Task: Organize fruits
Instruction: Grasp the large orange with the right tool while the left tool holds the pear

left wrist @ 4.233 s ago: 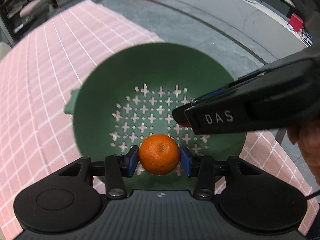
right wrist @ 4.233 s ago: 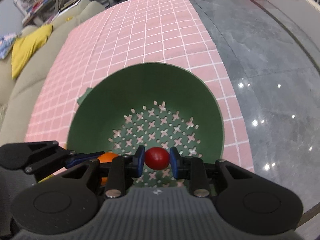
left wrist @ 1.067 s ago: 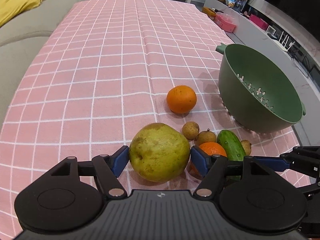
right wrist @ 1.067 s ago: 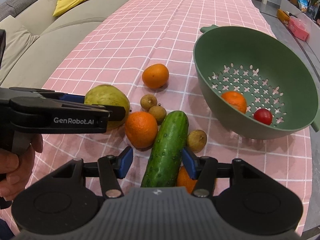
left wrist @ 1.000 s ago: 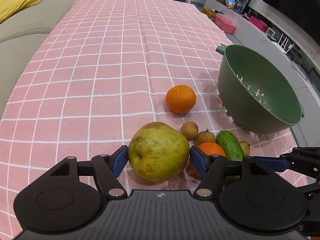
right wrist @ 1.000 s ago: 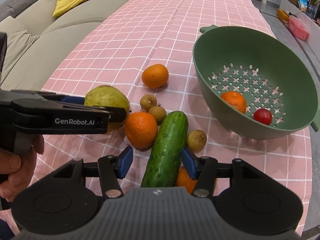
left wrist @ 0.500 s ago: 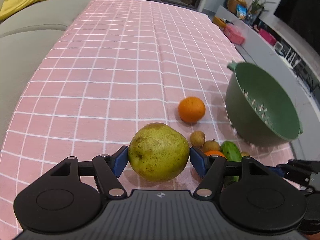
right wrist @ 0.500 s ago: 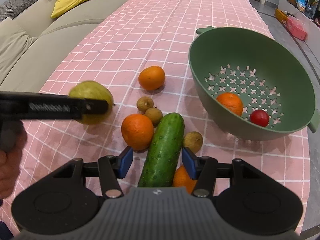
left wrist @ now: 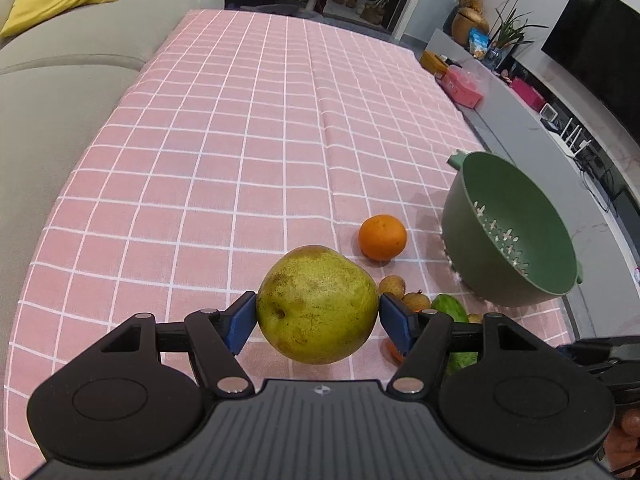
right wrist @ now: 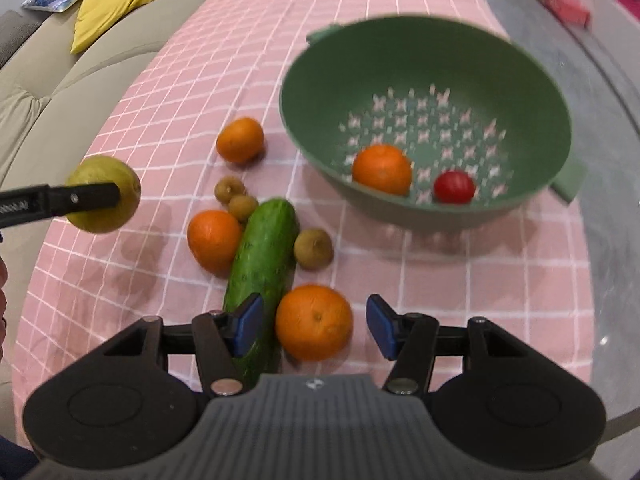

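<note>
My left gripper [left wrist: 318, 318] is shut on a yellow-green pear [left wrist: 316, 304] and holds it above the pink checked cloth; the pear also shows at the left of the right wrist view [right wrist: 105, 194]. My right gripper [right wrist: 314, 326] is open, its fingers either side of an orange [right wrist: 314, 322] on the cloth. The green colander [right wrist: 424, 80] holds an orange [right wrist: 382, 169] and a red tomato [right wrist: 454, 187]. A cucumber [right wrist: 262, 264], two more oranges [right wrist: 214, 240] [right wrist: 240, 140] and small brown fruits [right wrist: 314, 249] lie on the cloth.
The cloth [left wrist: 240, 120] covers a table with a grey sofa [left wrist: 60, 80] along its left. The table's right edge runs just past the colander [left wrist: 508, 236]. A yellow cushion [right wrist: 116, 4] lies on the sofa.
My left gripper has lifted the pear off the cloth. My right gripper has shifted right from over the cucumber to around the near orange.
</note>
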### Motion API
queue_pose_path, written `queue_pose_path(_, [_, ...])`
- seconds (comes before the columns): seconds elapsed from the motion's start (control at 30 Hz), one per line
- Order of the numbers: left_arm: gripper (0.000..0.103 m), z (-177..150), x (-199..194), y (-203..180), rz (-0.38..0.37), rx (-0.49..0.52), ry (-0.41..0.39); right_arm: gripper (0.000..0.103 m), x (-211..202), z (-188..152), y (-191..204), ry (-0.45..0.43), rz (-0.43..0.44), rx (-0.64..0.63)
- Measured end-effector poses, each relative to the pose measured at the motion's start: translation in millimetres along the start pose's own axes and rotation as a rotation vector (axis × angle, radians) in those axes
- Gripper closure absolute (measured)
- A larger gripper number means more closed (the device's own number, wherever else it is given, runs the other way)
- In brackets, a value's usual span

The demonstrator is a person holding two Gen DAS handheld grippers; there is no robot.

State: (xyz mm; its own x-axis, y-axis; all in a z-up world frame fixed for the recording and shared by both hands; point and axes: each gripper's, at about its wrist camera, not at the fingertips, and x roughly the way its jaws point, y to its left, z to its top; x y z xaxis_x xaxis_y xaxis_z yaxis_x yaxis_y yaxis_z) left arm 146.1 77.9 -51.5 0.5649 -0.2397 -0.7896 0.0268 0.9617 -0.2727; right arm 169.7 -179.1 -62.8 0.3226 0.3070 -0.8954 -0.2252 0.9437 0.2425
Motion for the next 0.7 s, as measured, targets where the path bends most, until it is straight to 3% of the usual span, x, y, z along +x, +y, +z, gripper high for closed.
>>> queue_pose_path(0.3, [0.027, -2, 0, 2, -0.010, 0.001, 0.004, 0.049, 8, -2, -10, 0.036, 0.068, 0.079])
queue_pose_path(0.7, [0.026, -4, 0, -1, -0.019, 0.018, 0.008, 0.049, 14, 2, -17, 0.044, 0.029, 0.081])
